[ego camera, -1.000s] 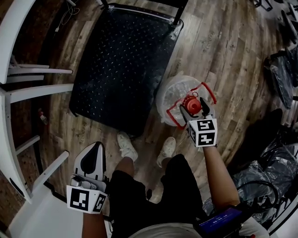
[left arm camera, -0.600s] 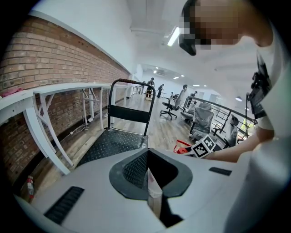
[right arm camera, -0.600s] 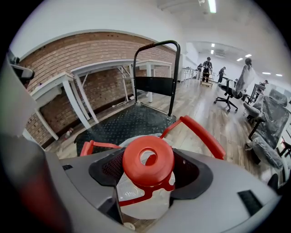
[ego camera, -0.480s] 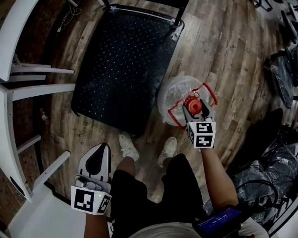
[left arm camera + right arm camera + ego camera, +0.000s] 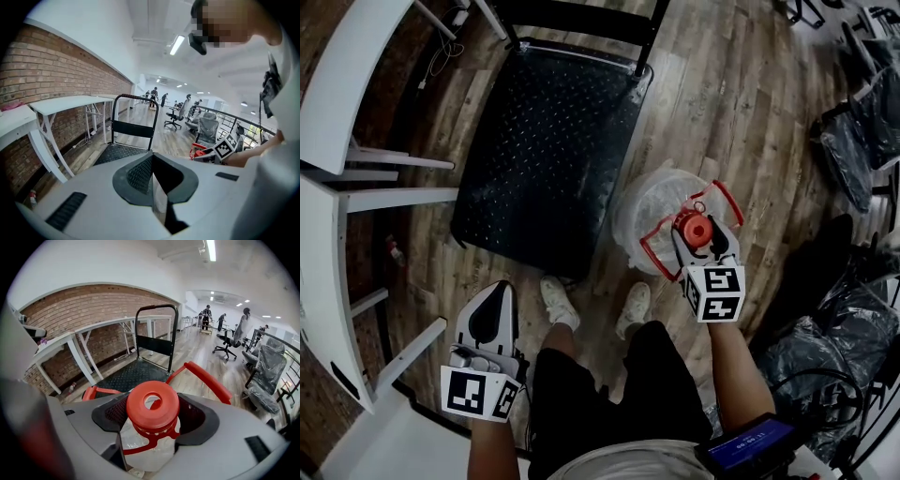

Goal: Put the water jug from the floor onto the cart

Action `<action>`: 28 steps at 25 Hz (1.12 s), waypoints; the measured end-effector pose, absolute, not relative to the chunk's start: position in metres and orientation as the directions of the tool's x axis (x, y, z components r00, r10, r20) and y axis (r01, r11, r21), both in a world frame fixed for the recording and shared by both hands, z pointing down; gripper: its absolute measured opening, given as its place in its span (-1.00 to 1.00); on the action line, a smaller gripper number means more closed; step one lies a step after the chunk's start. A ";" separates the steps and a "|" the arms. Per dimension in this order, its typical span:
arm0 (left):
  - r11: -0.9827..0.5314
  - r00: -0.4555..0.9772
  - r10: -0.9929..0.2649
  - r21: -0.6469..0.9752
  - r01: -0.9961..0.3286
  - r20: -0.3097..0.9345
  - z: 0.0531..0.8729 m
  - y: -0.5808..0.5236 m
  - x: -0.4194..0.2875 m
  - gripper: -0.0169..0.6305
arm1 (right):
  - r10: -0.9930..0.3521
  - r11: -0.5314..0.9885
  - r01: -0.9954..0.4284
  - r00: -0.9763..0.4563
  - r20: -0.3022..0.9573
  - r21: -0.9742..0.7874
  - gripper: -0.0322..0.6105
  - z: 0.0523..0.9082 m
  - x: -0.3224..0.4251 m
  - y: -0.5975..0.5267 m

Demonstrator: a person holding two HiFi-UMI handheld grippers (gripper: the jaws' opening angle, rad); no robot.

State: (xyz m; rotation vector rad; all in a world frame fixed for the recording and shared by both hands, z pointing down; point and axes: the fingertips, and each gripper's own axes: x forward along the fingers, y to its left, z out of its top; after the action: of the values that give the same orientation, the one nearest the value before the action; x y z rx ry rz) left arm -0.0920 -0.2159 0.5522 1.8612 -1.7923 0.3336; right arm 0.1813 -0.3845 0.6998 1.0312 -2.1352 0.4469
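The water jug (image 5: pixel 649 214) is clear plastic with a red cap (image 5: pixel 692 228) and a red carrying frame (image 5: pixel 724 201). It hangs just right of the black cart deck (image 5: pixel 548 141). My right gripper (image 5: pixel 697 231) is shut on the jug's neck under the cap. In the right gripper view the cap (image 5: pixel 152 404) fills the space between the jaws of the right gripper (image 5: pixel 152 417), and the cart (image 5: pixel 133 373) lies beyond. My left gripper (image 5: pixel 497 292) hangs by my left leg, shut and empty. In the left gripper view that left gripper (image 5: pixel 153 180) points toward the cart (image 5: pixel 119 152).
White tables (image 5: pixel 347 94) with slanted legs line the left side by a brick wall. Black bags (image 5: pixel 853 141) lie at the right. My shoes (image 5: pixel 555 298) stand just in front of the cart's near edge. Office chairs (image 5: pixel 265 376) stand further off.
The right gripper has risen with the jug in it, so the jug looks closer and slightly higher. The left gripper has risen a little beside my leg.
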 end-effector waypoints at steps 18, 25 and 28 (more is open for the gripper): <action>0.074 0.013 -0.888 0.171 -0.982 0.460 0.479 -0.214 -0.142 -0.94 | -0.568 0.648 -0.761 -0.454 0.687 0.033 0.08 0.558 0.149 -0.390; 0.147 -0.077 -0.875 0.111 -0.983 0.479 0.484 -0.186 -0.171 -0.94 | -0.498 0.738 -0.675 -0.531 0.686 0.014 0.08 0.561 0.084 -0.384; 0.202 -0.123 -0.868 0.116 -0.973 0.481 0.485 -0.165 -0.192 -0.95 | -0.457 0.776 -0.631 -0.561 0.691 0.000 0.08 0.566 0.049 -0.376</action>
State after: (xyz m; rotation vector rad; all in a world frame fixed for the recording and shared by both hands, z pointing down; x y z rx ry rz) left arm -0.1919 -0.1651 0.4847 1.7106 -2.0382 0.3132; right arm 0.0486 -0.3759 0.5661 0.8053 -2.2649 0.3226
